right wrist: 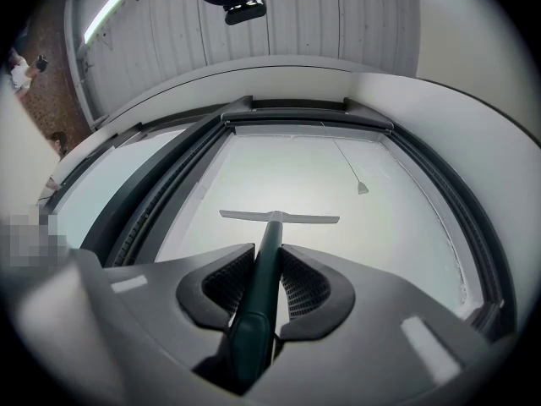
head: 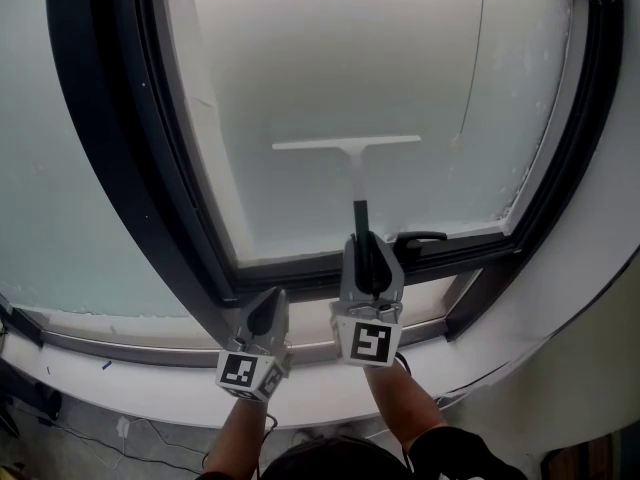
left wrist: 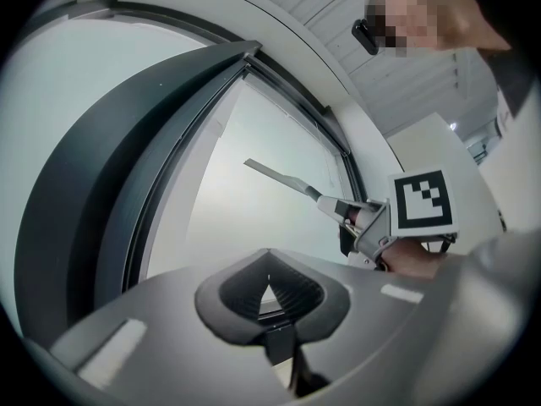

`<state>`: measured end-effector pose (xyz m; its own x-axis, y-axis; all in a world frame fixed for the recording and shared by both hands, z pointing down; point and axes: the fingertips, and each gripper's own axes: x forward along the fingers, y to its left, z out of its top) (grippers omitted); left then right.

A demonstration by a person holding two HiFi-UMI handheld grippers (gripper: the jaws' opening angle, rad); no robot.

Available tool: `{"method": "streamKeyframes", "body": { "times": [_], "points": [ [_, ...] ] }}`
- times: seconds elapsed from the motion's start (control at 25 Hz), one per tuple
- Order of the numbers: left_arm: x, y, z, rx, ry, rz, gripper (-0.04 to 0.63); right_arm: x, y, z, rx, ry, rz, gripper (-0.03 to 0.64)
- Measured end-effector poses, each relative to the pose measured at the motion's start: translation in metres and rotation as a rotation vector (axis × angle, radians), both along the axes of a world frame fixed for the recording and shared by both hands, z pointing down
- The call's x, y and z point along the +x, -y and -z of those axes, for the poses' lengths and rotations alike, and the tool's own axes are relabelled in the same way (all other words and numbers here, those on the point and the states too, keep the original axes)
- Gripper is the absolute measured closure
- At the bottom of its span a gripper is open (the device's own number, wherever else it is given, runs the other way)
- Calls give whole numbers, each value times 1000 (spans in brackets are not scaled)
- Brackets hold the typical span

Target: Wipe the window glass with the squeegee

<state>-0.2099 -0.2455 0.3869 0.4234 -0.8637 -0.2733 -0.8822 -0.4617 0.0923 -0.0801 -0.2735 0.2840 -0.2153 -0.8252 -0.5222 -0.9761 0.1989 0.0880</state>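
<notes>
A squeegee (head: 352, 158) with a pale T-shaped blade and dark green handle lies flat against the frosted window glass (head: 330, 58), blade level at mid pane. My right gripper (head: 368, 260) is shut on the handle (right wrist: 264, 277), seen running between its pads to the blade (right wrist: 279, 217). Lower left of it, my left gripper (head: 262, 318) hangs in front of the dark window frame (head: 150, 168), jaws shut with nothing between them (left wrist: 269, 293). The left gripper view shows the squeegee (left wrist: 283, 176) from the side.
A black window handle (head: 418, 238) sits on the lower frame right of my right gripper. A thin cord (head: 474, 58) hangs down the glass at the right, ending in a small weight (right wrist: 362, 188). A white sill (head: 150, 378) runs below.
</notes>
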Motion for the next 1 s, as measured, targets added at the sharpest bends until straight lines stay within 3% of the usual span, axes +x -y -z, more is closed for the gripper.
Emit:
{"method": "streamKeyframes", "body": {
  "times": [0.68, 1.0],
  "points": [
    [2, 2, -20, -39, 29, -22, 597, 4, -3, -35, -81, -4, -16, 520],
    [9, 0, -26, -53, 8, -42, 597, 3, -9, -44, -97, 5, 2, 520]
  ]
}}
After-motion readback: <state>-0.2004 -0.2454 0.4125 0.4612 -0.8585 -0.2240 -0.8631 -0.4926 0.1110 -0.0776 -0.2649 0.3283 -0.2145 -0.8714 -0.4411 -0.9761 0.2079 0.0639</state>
